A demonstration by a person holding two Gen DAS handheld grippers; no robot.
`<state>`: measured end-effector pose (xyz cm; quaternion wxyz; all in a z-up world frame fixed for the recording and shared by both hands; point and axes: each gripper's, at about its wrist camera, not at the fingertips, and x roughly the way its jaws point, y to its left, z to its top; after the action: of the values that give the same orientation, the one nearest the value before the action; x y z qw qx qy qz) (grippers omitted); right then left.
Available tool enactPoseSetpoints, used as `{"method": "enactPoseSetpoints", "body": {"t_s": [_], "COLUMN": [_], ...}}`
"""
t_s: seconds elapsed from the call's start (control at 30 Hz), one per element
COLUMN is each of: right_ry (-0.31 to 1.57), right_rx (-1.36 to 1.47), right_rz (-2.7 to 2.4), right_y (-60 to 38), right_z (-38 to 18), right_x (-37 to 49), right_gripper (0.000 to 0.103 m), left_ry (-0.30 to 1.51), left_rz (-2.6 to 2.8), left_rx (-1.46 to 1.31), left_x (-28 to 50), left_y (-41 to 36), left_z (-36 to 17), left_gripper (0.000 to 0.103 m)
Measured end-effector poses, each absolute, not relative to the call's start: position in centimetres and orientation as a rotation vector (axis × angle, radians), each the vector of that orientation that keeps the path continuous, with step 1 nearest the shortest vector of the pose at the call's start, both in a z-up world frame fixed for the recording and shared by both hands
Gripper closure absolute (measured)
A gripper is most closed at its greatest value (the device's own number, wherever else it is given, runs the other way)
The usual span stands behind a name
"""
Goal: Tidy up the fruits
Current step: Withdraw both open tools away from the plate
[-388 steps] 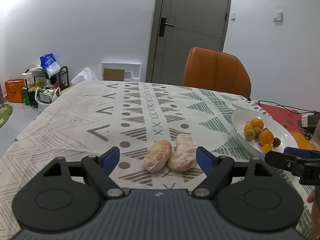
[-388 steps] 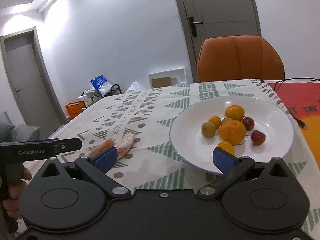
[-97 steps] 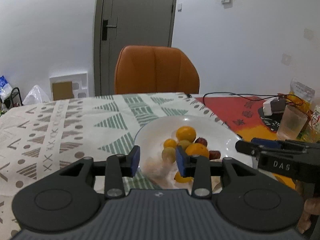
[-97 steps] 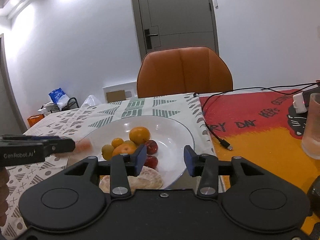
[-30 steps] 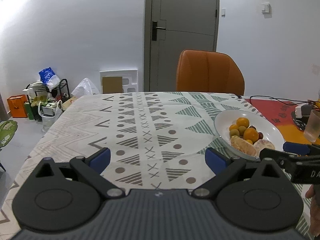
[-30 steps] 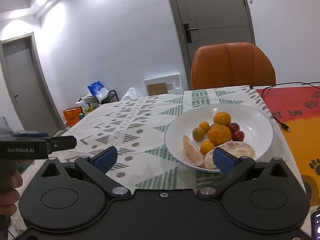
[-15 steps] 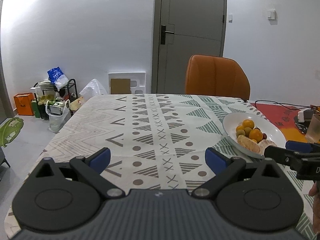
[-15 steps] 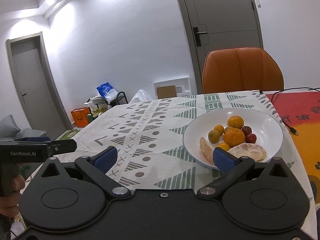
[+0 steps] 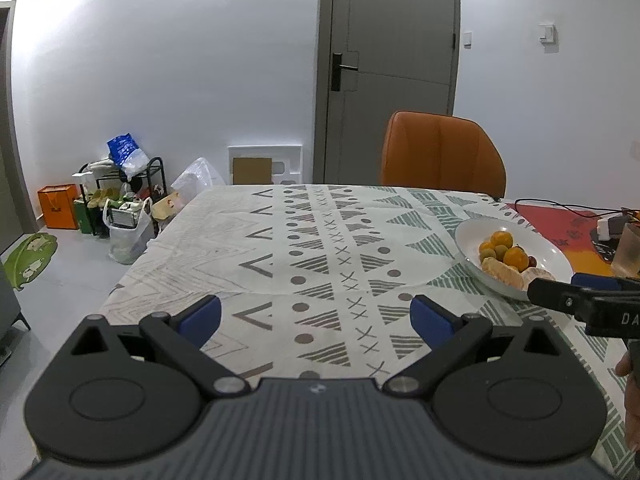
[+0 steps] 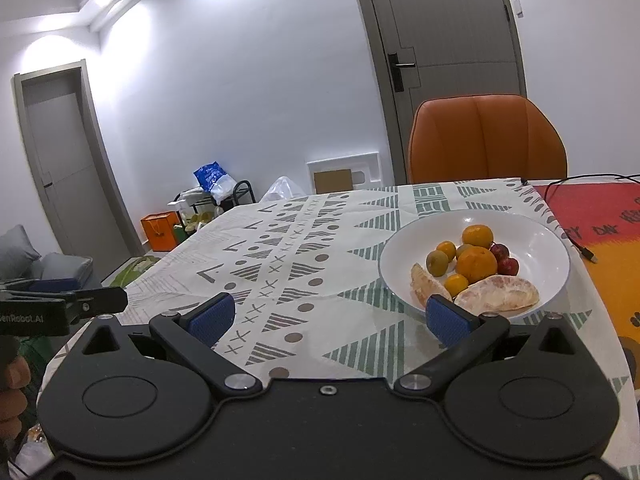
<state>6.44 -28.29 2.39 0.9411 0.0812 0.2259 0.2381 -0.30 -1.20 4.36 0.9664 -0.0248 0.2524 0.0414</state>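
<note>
A white plate (image 10: 544, 240) (image 9: 472, 232) on the patterned tablecloth (image 9: 320, 248) holds oranges (image 10: 476, 261), small green and red fruits, and two peeled pomelo segments (image 10: 498, 294) at its near side. My right gripper (image 10: 327, 320) is open and empty, above the table's near edge, left of and nearer than the plate. My left gripper (image 9: 315, 317) is open and empty too, over the near middle of the cloth, well left of the plate. The right gripper's tip shows at the right edge of the left wrist view.
An orange chair (image 9: 442, 154) stands at the table's far side before a grey door (image 9: 390, 68). A black cable (image 10: 580, 178) and a red-orange mat (image 10: 596, 216) lie right of the plate, with a cup (image 9: 629, 254) further right. Bags and a rack (image 9: 120, 196) crowd the floor left.
Both grippers have drawn back from the plate and now hover open near the table's front edge. Earlier the two pomelo segments lay on the cloth; they now rest in the plate.
</note>
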Motion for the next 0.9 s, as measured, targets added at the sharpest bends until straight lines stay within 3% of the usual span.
{"method": "enactPoseSetpoints", "body": {"t_s": [0.9], "right_ry": [0.476], "right_rx": [0.160], "right_rz": [0.469], "right_y": [-27.5], "right_z": [3.4], "right_x": [4.1], "right_gripper": [0.000], "left_ry": [0.514], "left_rz": [0.095], "left_rx": [-0.083], "left_x": [-2.0], "left_y": [0.4], "left_z": [4.3], "left_gripper": [0.003]}}
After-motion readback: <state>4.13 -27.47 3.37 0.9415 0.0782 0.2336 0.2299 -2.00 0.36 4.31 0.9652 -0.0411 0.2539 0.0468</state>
